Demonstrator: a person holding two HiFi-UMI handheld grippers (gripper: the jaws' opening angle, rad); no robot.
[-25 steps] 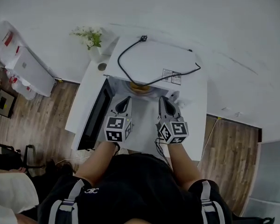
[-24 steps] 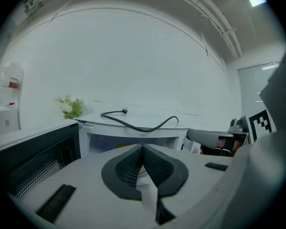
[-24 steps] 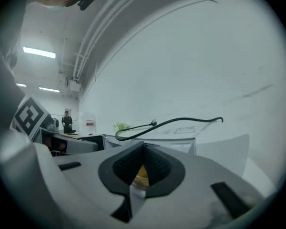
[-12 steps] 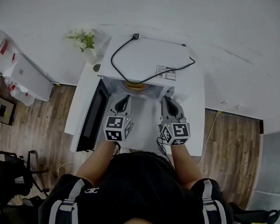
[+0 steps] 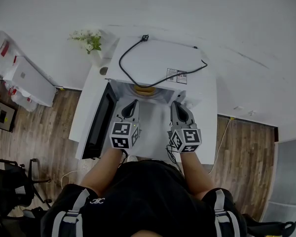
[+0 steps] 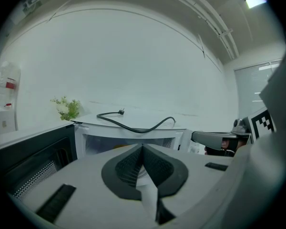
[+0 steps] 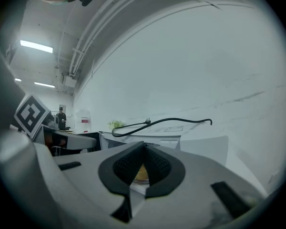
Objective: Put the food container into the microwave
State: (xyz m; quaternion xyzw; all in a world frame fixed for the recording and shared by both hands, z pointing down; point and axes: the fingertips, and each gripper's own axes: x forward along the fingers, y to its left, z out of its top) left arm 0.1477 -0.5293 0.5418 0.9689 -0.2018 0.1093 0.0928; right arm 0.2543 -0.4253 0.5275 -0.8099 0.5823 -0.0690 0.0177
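The food container, a round tub with orange-yellow food, sits inside the white microwave, just behind its opening. The microwave's dark door hangs open to the left. My left gripper and right gripper hover side by side in front of the opening, both shut with nothing between their pads. In the left gripper view the shut gripper points at the cavity, where a bit of the container shows. In the right gripper view the container shows just behind the shut gripper.
A black power cord lies looped on the microwave's top. A small vase of white flowers stands at the back left. The microwave stands on a white table against a white wall. Wooden floor lies on both sides.
The head view has shifted a little. Both grippers keep their places in front of the microwave's opening, and both stay shut.
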